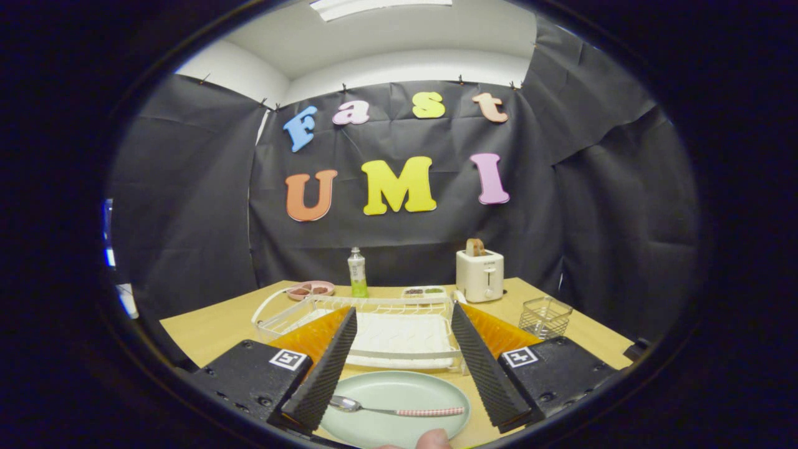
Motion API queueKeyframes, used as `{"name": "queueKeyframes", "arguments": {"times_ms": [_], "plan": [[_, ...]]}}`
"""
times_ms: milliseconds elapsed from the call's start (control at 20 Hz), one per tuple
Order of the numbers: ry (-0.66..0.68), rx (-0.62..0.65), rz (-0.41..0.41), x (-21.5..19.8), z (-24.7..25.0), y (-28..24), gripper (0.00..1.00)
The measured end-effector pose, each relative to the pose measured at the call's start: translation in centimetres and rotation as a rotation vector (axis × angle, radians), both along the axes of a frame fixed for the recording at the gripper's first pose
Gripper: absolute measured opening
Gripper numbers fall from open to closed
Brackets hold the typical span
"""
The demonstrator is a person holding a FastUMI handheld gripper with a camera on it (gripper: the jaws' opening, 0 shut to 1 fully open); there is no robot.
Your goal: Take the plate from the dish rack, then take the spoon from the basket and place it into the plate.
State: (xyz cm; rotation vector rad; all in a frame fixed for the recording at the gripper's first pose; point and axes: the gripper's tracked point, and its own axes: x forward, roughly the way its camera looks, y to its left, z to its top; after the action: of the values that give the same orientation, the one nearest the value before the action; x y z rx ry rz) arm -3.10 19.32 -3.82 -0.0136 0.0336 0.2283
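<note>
The claw [399, 362] stands wide and holds nothing. The spoon [399, 410] lies in the plate [399, 390] on the counter [212, 327], near, between the fingers, its long axis running left to right, bowl left. The task looks done; rack [399, 333] beyond, basket [545, 316] far right.

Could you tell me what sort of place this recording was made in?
Probably a mock kitchen set up in a booth: a dish rack, a toaster and a plate holding a spoon sit on a wooden table. The gripper is open above the plate.
</note>
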Motion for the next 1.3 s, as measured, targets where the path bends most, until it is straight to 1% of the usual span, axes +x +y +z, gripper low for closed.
{"name": "queueKeyframes", "arguments": {"times_ms": [200, 300, 450, 650, 850, 950, 1300], "plan": [[-0.015, -0.027, -0.018, -0.9, 0.4, -1.2, 0.99], [-0.007, -0.035, -0.014, -1.1, 0.2, -1.4, 0.99], [0.007, -0.014, 0.025, -1.6, 0.0, -1.2, 0.99], [-0.010, -0.036, -0.005, -1.7, 0.0, -2.2, 0.99], [-0.039, -0.039, 0.025, -1.9, 0.3, -1.7, 0.99], [-0.056, -0.033, 0.018, -1.7, 0.7, -2.2, 0.99], [-0.049, -0.023, 0.020, -1.7, 0.6, -2.1, 0.99]]}}
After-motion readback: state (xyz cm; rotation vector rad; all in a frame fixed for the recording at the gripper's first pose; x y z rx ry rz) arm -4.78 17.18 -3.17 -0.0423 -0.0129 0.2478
